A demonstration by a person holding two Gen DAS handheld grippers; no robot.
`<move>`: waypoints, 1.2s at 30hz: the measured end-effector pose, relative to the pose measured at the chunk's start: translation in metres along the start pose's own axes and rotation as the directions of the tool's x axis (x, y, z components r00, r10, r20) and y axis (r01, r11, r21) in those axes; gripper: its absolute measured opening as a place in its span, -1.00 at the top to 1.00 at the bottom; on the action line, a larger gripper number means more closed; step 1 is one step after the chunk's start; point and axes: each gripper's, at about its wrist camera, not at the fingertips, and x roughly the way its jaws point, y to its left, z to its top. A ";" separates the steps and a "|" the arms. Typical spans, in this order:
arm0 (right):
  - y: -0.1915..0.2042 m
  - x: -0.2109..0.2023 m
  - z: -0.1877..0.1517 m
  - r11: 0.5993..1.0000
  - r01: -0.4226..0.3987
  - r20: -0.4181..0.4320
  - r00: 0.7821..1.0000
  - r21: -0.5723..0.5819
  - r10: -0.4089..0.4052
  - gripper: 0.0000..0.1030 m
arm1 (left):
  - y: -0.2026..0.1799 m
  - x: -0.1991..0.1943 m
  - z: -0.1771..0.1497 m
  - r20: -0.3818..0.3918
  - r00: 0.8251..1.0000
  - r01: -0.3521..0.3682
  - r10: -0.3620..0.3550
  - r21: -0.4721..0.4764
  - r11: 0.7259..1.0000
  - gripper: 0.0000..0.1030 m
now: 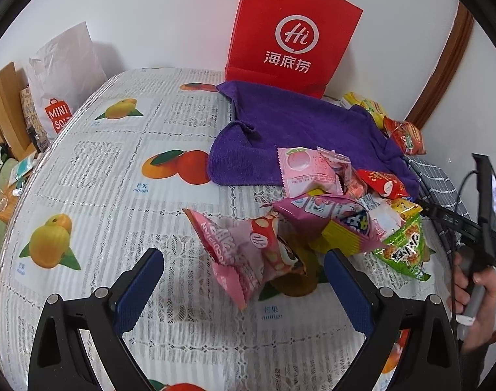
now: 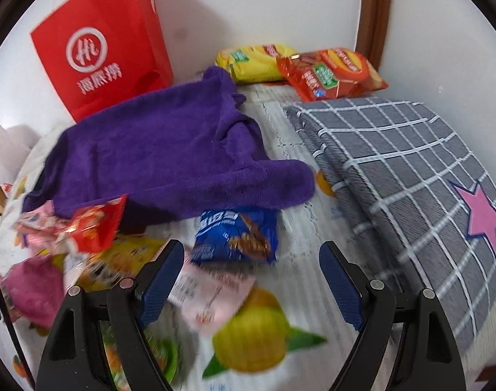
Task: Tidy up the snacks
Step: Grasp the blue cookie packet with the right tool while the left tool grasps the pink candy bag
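Observation:
Snack packets lie heaped on a fruit-print tablecloth (image 1: 101, 169). My left gripper (image 1: 244, 260) is open, its blue pads either side of a pink packet (image 1: 234, 254) without touching it. Behind that lie a purple-pink packet (image 1: 329, 215), a green packet (image 1: 404, 247) and a pale peach packet (image 1: 306, 169). My right gripper (image 2: 251, 251) is open, narrower than before. A blue packet (image 2: 238, 234) sits just beyond its tips, apart from both pads, with a pale pink packet (image 2: 212, 299) below. A yellow bag (image 2: 254, 62) and an orange bag (image 2: 332, 71) rest by the wall.
A red paper bag (image 1: 290, 32) stands against the wall behind a crumpled purple towel (image 1: 296, 123). A folded grey checked cloth (image 2: 411, 169) fills the right side. A white shopping bag (image 1: 58, 75) stands at the far left. A hand (image 1: 486, 296) shows at the right edge.

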 end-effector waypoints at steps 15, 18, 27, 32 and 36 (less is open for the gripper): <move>-0.002 0.017 -0.002 0.999 0.001 0.043 0.999 -0.036 0.001 -0.04 | -0.012 0.014 -0.001 -0.016 1.000 -0.026 0.026 0.045 0.999 -0.92; -0.007 0.013 -0.005 0.998 -0.055 0.069 0.996 -0.014 0.055 -0.04 | -0.016 0.017 -0.001 -0.023 0.999 -0.031 0.032 0.053 0.998 -0.92; -0.005 0.018 -0.007 0.998 -0.062 0.062 0.996 -0.018 0.063 -0.06 | -0.013 0.034 0.005 -0.026 0.995 -0.100 0.099 -0.039 0.994 -0.61; -0.010 0.018 -0.007 0.997 -0.076 0.067 0.995 0.005 0.076 -0.06 | -0.013 0.047 0.001 -0.069 0.994 -0.092 0.087 -0.071 0.993 -0.18; -0.009 0.019 -0.007 0.998 -0.070 0.070 0.995 0.004 0.070 -0.05 | -0.014 0.040 0.000 -0.044 0.993 -0.109 0.106 -0.077 0.991 0.08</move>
